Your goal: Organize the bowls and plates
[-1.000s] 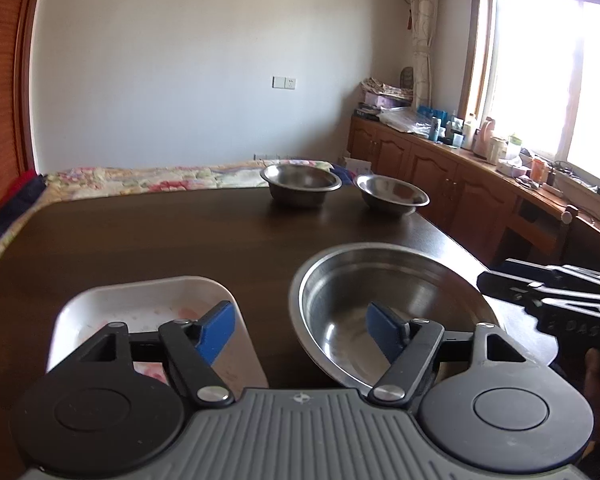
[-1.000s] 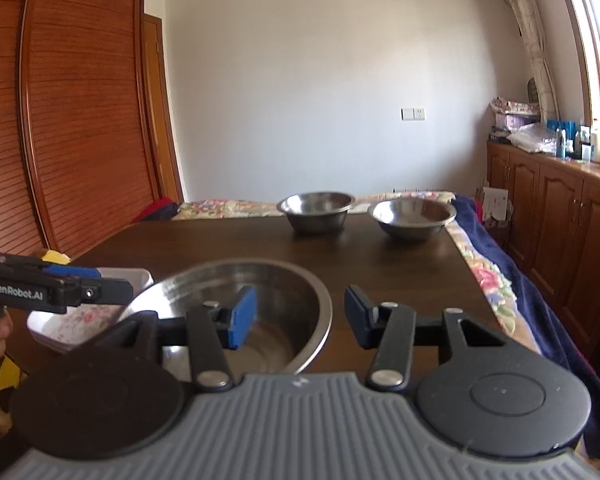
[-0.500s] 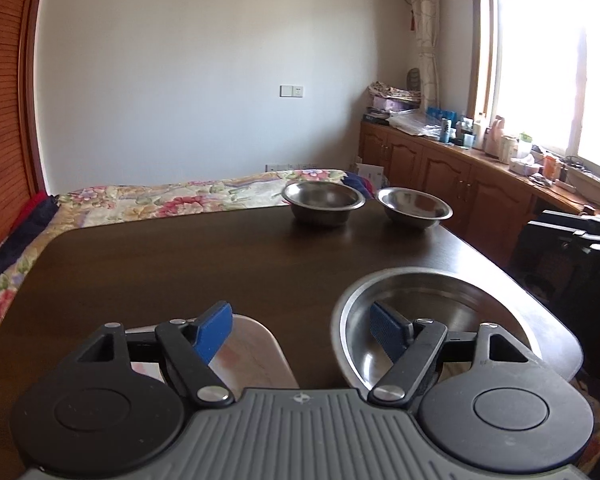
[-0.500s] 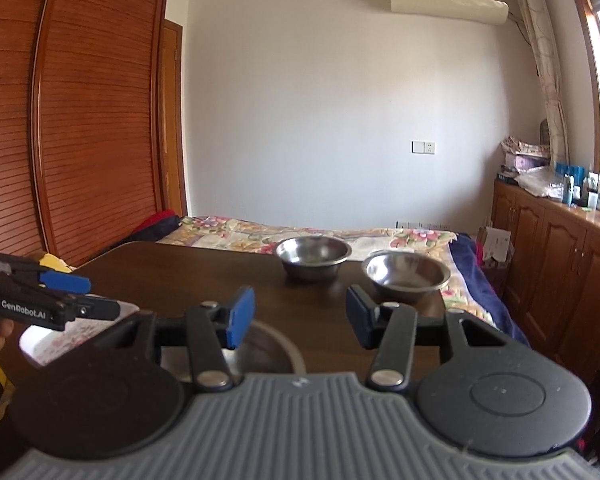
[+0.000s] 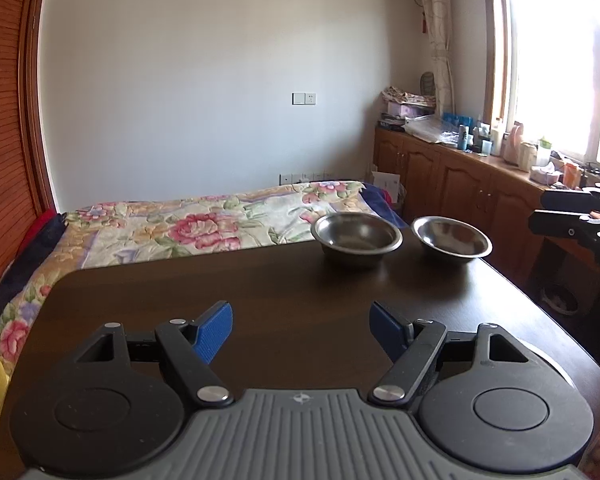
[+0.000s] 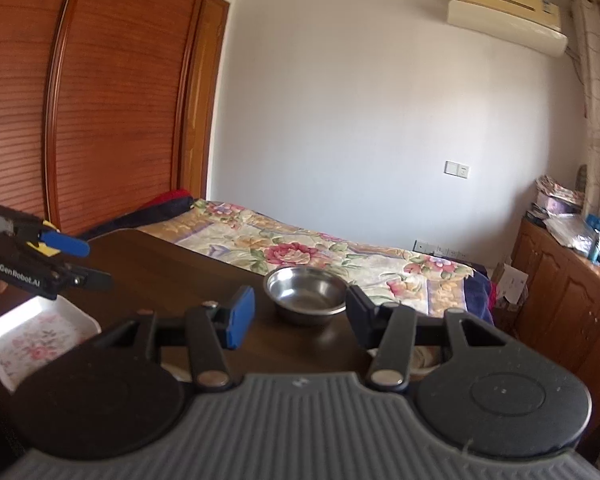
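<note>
Ahead, steel bowl (image 6: pixel 306 291) beyond gaping right gripper (image 6: pixel 300 318).

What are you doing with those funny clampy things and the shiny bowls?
A person is tidying plates and bowls on a dark wooden table. Both tools are open and holding nothing. The left hand-held gripper points toward two steel bowls at the far edge. The right hand-held gripper faces one steel bowl. A flowered white plate sits near the left side.
</note>
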